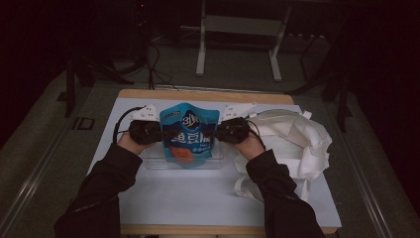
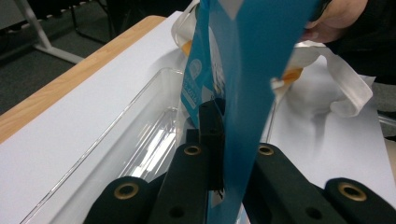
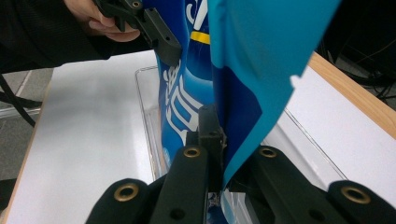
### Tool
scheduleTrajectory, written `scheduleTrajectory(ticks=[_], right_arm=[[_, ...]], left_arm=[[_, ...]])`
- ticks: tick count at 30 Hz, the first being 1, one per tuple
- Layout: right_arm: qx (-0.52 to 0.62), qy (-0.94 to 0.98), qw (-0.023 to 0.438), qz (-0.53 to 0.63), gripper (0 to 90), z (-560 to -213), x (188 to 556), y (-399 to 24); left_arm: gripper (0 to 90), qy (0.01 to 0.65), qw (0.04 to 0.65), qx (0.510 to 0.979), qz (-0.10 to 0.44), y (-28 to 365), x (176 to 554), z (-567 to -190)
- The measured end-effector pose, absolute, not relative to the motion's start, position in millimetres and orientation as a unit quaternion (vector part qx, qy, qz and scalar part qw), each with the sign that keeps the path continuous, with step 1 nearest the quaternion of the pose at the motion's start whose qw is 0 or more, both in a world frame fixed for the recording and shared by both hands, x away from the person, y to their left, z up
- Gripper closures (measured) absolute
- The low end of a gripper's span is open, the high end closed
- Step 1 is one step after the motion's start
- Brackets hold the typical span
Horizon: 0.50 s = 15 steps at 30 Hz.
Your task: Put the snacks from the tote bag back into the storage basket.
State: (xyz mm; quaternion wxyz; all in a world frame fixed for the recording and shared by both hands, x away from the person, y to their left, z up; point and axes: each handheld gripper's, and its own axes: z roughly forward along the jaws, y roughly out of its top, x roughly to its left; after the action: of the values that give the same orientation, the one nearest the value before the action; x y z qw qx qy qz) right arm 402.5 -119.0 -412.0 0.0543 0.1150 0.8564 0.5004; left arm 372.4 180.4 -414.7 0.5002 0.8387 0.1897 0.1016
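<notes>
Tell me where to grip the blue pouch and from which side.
Grip the pouch by its thin flat side seams, one from each side, as the left gripper and right gripper do now. It stands upright over the clear tray, so its edges face outward. The seams are flat enough to fit between the fingers; the middle probably bulges too much.

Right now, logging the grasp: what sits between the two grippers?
The blue snack pouch, pinched at its sides by left gripper and right gripper, above the clear tray; high view.
</notes>
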Motion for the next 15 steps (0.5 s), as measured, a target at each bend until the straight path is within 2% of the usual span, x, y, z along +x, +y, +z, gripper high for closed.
scheduleTrajectory(ticks=[5, 10, 13, 15], right_arm=[[0.121, 0.857, 0.056, 0.497, 86.6, -411.1, 403.9, -119.6], [0.121, 0.857, 0.061, 0.497, 82.7, -409.8, 403.6, -118.9], [0.126, 0.851, 0.058, 0.506, 75.7, -408.5, 403.7, -119.8], [0.131, 0.851, 0.067, 0.504, 67.8, -407.7, 403.8, -120.4]], left_arm=[[83.5, 0.219, 0.500, 0.832, 0.099, 182.0, 371.9, -413.3], [82.1, 0.221, 0.491, 0.835, 0.114, 182.5, 367.0, -411.6], [80.7, 0.228, 0.488, 0.834, 0.116, 181.4, 364.9, -410.8], [75.1, 0.234, 0.493, 0.830, 0.117, 181.1, 363.6, -411.0]])
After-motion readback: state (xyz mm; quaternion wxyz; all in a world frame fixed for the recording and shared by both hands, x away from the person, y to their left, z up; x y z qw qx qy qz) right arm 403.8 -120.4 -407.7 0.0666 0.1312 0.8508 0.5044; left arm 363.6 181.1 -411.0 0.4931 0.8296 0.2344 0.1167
